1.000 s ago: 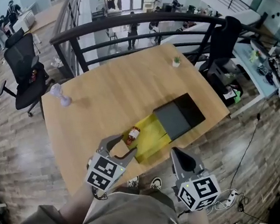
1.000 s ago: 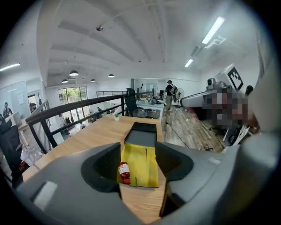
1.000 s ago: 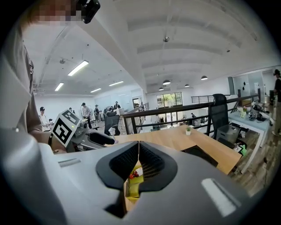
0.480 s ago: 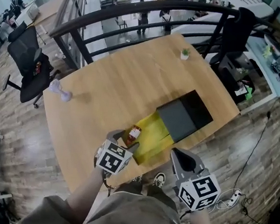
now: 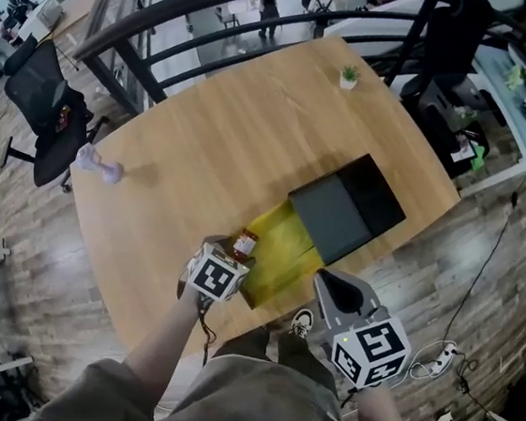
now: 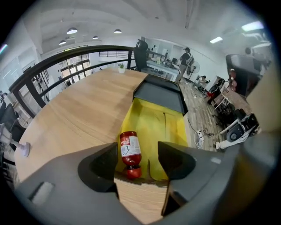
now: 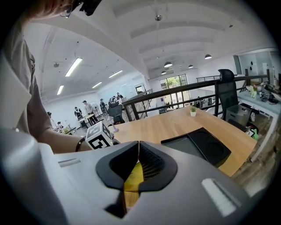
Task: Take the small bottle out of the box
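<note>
One small bottle (image 6: 130, 148) lying cap-first at near end of yellow box (image 6: 169, 127), untouched between wide, just-opened jaws of left gripper (image 6: 137, 154) — right gripper (image 7: 138, 151) jaws together, empty; judged light, rigid, slick — best pinched across labelled body.

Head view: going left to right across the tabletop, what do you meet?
lilac object → small bottle → yellow box → black box section. The potted plant at the far edge sits above the black section's span, so it is left out.
</note>
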{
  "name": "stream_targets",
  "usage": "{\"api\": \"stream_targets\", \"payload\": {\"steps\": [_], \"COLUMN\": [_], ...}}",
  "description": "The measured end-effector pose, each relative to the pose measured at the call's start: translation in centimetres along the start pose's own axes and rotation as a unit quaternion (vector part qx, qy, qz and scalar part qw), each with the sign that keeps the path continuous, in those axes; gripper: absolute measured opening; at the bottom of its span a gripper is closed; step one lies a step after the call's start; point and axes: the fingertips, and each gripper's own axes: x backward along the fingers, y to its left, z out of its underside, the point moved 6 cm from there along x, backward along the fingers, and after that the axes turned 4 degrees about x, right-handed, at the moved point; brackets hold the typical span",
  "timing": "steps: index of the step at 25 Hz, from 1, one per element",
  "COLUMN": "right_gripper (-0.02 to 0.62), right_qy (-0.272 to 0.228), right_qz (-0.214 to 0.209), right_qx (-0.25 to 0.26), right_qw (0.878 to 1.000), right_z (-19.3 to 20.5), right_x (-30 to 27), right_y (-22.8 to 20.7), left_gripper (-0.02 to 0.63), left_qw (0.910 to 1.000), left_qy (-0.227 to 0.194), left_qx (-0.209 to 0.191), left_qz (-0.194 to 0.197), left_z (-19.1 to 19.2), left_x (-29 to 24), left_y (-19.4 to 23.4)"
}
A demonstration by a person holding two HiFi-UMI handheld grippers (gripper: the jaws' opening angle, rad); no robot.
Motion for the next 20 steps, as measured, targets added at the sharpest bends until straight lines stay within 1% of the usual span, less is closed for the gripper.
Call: {"api": "stream_targets", "payload": {"steps": [2,4,8,12,15,16,17,20], "right_gripper": [0.014,0.014,0.014,0.014,0.014,0.014,0.014,0.014], "right_qy": [0.005,0.009,0.017,0.026,0.029,0.030,0.031,0.034], "right_qz": [-0.002,-0.005,-0.003,0.000,0.000,0.000,-0.001,-0.001], "right_qx": [-0.004,-0.011,-0.017,-0.019,-0.024,-0.025,-0.027,-0.026], "right_qw": [1.000,1.000,1.000,0.999,0.999,0.999,0.999,0.999], "right_z": [0.4,0.9,1.8,2.5,3.3,3.5,3.7,4.3], "right_x": [-0.4,-0.6,-0.6,-0.2,0.2,0.2,0.3,0.2], "right_y": [-0.4,-0.8,-1.6,-2.4,-2.6,-2.7,-2.7,-2.9], "left_gripper": [0.287,0.287,0.279,0.273,0.273,0.261,0.261,0.259], "left_qw": [0.9997,0.9993,0.9981,0.9955,0.9912,0.9900,0.9888,0.9822], "left_qy": [0.009,0.022,0.055,0.084,0.128,0.135,0.140,0.157], "left_qx": [-0.014,-0.022,-0.020,-0.035,-0.031,-0.036,-0.046,-0.094], "left_qz": [-0.016,-0.023,-0.018,-0.023,-0.014,-0.015,-0.020,-0.041], "left_z": [-0.5,-0.6,-0.4,-0.4,0.9,1.0,0.9,0.6], "left_x": [-0.7,-1.7,-3.7,-5.1,-6.6,-6.9,-7.2,-8.0], "left_y": [0.5,0.7,0.8,0.8,0.4,0.3,0.2,-0.2]}}
